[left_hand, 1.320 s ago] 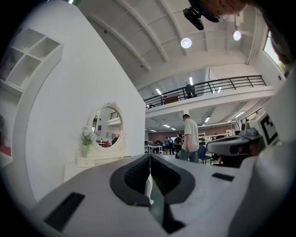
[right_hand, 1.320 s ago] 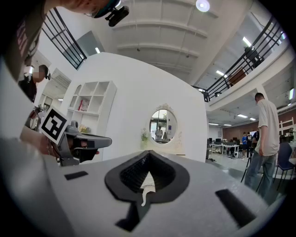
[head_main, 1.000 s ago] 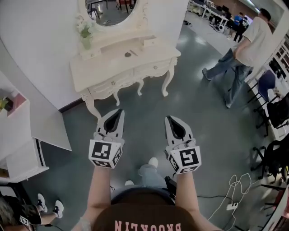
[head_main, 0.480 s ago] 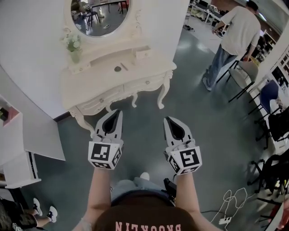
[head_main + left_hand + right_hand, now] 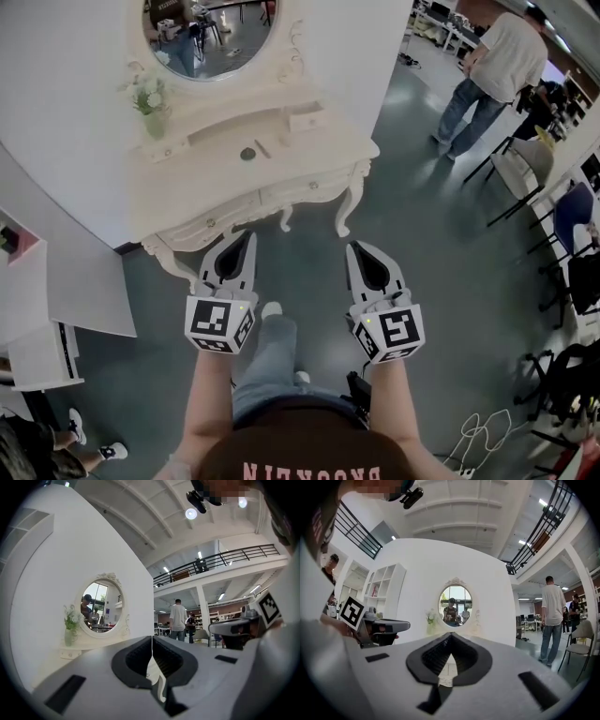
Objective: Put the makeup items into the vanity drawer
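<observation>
Nearest to us, our forearms reach forward over the grey floor (image 5: 422, 244), each hand holding a gripper with its marker cube turned toward us. Between them, one of our legs in jeans (image 5: 265, 361) steps ahead.

The left gripper (image 5: 247, 234) has its jaws closed tip to tip, the dark pads meeting in one thin line with nothing between them. The right gripper (image 5: 353, 247) is closed and empty in the same way. Both hang in the air, just short of the front edge of the vanity (image 5: 187, 192).

The cream vanity stands against the white wall. Its left drawer (image 5: 202, 227) and right drawer (image 5: 314, 185) are both pushed in, flush with the front.

On the vanity top, near the middle, lies a small round dark item (image 5: 247, 154). A thin stick-shaped item (image 5: 263, 148) lies just beside it, toward the right edge. We cannot tell what kind of makeup either one is.

At the rear left corner, a vase of white flowers (image 5: 153, 117) stands upright. A small box (image 5: 307, 120) sits on the raised shelf along the rear edge, toward the right. The oval mirror (image 5: 211, 37) rises behind them.

A white shelf unit (image 5: 37, 319) stands to our left. Far off to the right, a person in a pale shirt (image 5: 502, 70) stands with their back to us, near some chairs (image 5: 525, 173).
</observation>
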Demonstrator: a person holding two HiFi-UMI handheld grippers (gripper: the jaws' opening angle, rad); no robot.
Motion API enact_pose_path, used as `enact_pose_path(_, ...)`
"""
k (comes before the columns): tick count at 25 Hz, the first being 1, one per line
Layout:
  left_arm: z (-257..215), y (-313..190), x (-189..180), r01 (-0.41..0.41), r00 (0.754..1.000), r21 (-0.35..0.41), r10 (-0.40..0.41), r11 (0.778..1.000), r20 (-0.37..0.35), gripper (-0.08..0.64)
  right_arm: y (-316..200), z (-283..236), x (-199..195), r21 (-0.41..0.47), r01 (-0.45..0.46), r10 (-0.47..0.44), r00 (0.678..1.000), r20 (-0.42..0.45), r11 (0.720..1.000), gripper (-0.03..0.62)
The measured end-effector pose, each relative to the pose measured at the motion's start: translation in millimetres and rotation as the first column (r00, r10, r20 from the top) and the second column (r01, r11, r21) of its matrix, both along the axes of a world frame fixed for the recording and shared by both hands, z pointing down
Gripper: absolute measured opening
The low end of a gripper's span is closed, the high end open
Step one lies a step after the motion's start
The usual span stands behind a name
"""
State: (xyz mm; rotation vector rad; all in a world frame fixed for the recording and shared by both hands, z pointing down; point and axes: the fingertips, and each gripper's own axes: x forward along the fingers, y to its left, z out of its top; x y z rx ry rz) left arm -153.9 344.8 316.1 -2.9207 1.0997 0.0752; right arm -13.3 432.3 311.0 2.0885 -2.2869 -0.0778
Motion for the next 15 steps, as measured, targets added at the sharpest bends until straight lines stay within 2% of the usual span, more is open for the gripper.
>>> enact_pose_path(7,1,-82,32,-0.008,1.000,0.002,0.008,1.000,0.012,0.006,-78,0,29,-0.012,-0.008,0.008,1.000,-0.002,1.000,-0.012)
enact_pose_path(15,-5,-204,50,-0.006,1.000,-0.012,0.006,1.000,0.009,0.006,-201,-7,46,-0.023,0.007,-0.007,1.000,-0.002,1.000,-0.012)
